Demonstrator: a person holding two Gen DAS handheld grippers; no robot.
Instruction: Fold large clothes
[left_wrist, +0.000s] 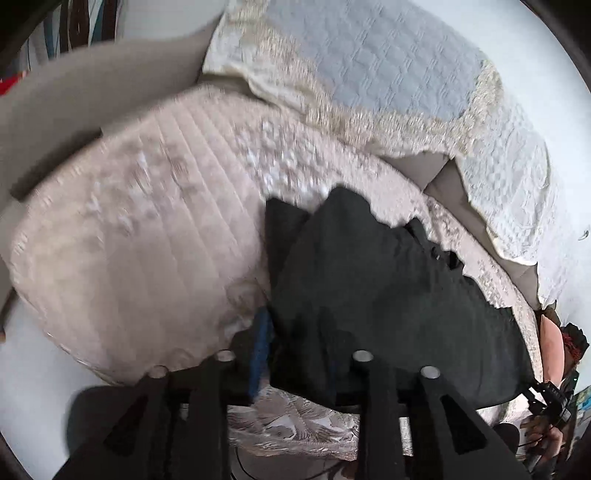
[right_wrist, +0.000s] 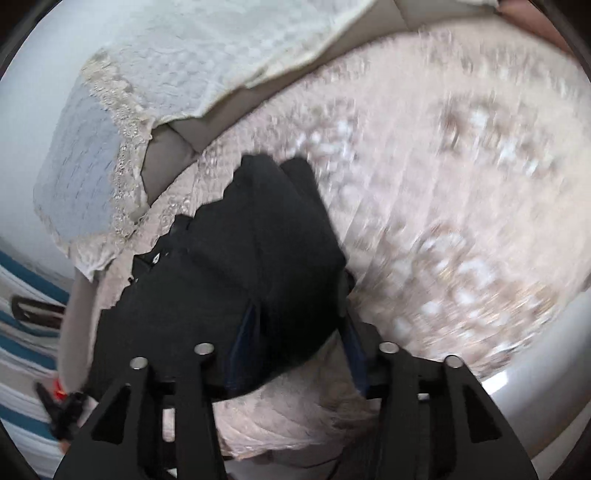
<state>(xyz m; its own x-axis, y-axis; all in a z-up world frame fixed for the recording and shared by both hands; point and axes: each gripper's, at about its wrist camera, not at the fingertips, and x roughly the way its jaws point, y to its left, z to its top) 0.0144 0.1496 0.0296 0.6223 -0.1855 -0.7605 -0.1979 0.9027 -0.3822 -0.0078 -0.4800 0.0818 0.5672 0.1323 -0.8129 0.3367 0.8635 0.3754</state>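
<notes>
The left gripper (left_wrist: 295, 343) stood part open over the near edge of the black garment (left_wrist: 373, 291). One blue pad (left_wrist: 261, 350) lay clear at the cloth's left border; the other finger was lost under dark folds, so whether it bore on the fabric could not be told. The garment lay on the pale quilted cover (left_wrist: 129, 229) of a seat, bunched and doubled over, its far edge ragged and creased, not yet squared. In my judgement, both grippers stood at the near hem, one toward each end, so as to carry that edge over in a fold. The right gripper (right_wrist: 295, 343) was likewise part open, astride the cloth's near corner: fabric lay between its blue fingers (right_wrist: 242, 347), slack and apparently unpinched. A lace-edged throw (right_wrist: 207, 74) draped behind.
</notes>
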